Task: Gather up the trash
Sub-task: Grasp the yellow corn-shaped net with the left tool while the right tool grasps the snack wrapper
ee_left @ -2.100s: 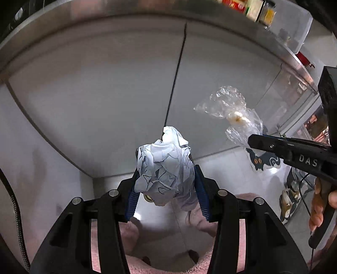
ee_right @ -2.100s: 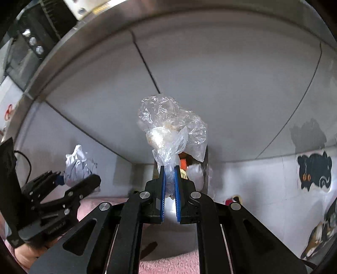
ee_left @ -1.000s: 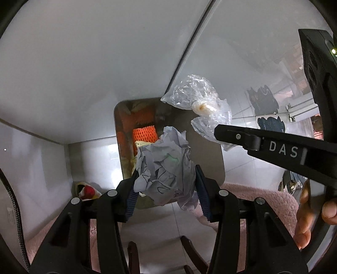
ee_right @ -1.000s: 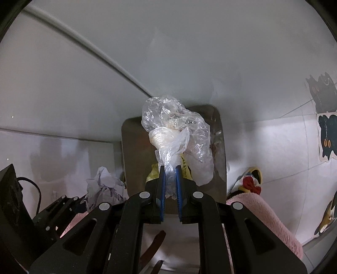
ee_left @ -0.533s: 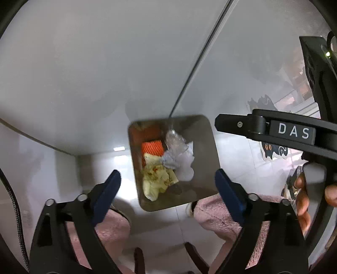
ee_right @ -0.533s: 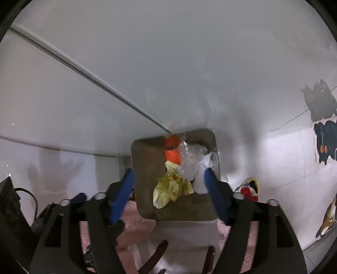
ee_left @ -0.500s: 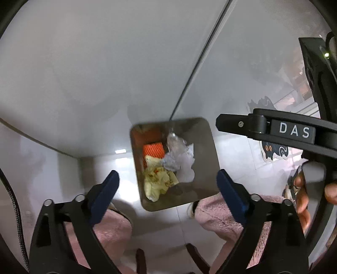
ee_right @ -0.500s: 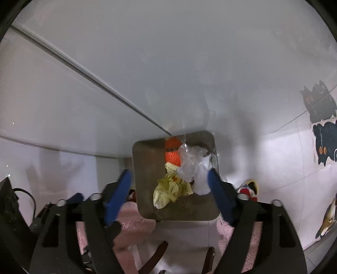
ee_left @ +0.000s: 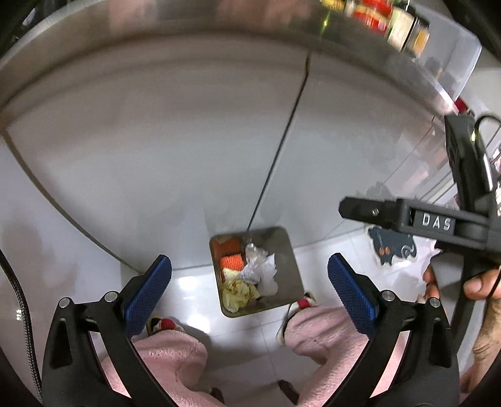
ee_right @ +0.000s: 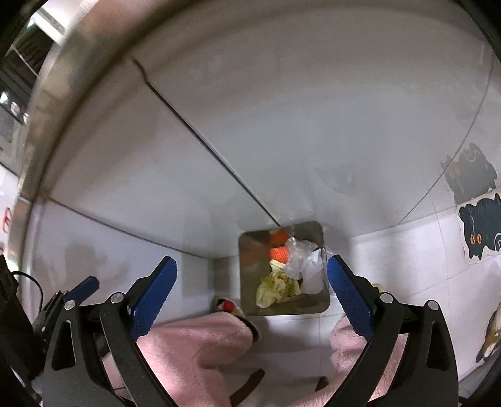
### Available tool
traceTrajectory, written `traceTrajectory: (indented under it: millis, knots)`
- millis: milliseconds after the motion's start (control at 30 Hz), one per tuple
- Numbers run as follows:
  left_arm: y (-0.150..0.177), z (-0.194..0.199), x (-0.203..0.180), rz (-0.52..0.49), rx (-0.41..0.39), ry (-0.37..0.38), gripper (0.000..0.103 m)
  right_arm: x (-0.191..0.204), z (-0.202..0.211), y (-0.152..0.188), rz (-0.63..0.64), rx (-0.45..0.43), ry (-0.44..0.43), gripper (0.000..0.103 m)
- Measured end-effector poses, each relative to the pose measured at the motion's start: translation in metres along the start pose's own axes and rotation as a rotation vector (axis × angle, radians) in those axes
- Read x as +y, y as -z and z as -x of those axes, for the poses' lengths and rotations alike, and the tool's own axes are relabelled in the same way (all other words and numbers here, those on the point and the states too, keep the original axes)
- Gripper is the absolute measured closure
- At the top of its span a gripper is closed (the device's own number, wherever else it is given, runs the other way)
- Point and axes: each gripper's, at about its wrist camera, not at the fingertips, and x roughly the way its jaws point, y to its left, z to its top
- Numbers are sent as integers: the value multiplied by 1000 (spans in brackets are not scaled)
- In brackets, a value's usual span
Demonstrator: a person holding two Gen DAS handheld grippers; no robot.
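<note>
A steel bin (ee_left: pixel 289 250) stands on the white floor below both grippers, against the cabinet. Inside lie the crumpled grey paper (ee_left: pixel 250 274), the clear plastic bag (ee_left: pixel 255 252), an orange net (ee_left: pixel 231 261) and a yellow wrapper (ee_left: pixel 238 294). My left gripper (ee_left: pixel 249 259) hangs high above the bin, its jaws opening wide with nothing between the blue pads. My right gripper (ee_right: pixel 251 260) is likewise high over the bin (ee_right: pixel 247 281), its jaws opening and empty. The bag (ee_right: pixel 297 253) and yellow wrapper (ee_right: pixel 275 289) show there too. One right finger (ee_left: pixel 391 216) reaches in from the right.
Grey cabinet doors (ee_left: pixel 188 156) rise behind the bin under a steel counter edge (ee_left: pixel 219 40) with jars (ee_left: pixel 404 28). The person's pink fleece legs (ee_left: pixel 175 353) and slippers (ee_left: pixel 300 303) stand just in front of the bin. Cat stickers (ee_right: pixel 476 228) mark the right.
Both grippers opened and let go: the crumpled paper and the plastic bag dropped into the bin. Both hands have since risen well away from it.
</note>
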Motion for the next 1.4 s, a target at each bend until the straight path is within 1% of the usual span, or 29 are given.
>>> traceTrajectory:
  millis: [100,167,233,367,433,567,633,833,933,1100,1267,1400]
  knots:
    - [-8,24,3,3,-46,-26,8,8,28,-2,13,-61,-20,6]
    - [-17,45,6,7,-80,-41,8,17,45,-4,26,-101,-20,6]
    - [-25,63,8,4,-111,-49,8,27,67,-7,54,-160,-16,6]
    - [-45,98,13,-8,-176,-87,8,48,117,-23,101,-286,-35,6]
    - [-54,108,18,-5,-204,-107,8,62,142,-35,139,-334,-36,6]
    - [-74,130,25,11,-252,-122,8,85,177,-59,204,-397,-59,6]
    - [-84,138,29,17,-271,-130,8,95,183,-69,225,-412,-72,6]
    - [-114,152,29,1,-303,-162,8,123,198,-103,301,-463,-60,6]
    - [-133,154,34,1,-308,-160,8,132,197,-122,315,-464,-50,6]
    - [-163,145,49,18,-304,-174,8,145,184,-155,302,-459,-60,6]
    - [-195,131,58,19,-294,-189,8,157,160,-188,301,-437,-42,6]
    - [-219,117,60,23,-284,-166,8,160,136,-215,295,-395,-19,6]
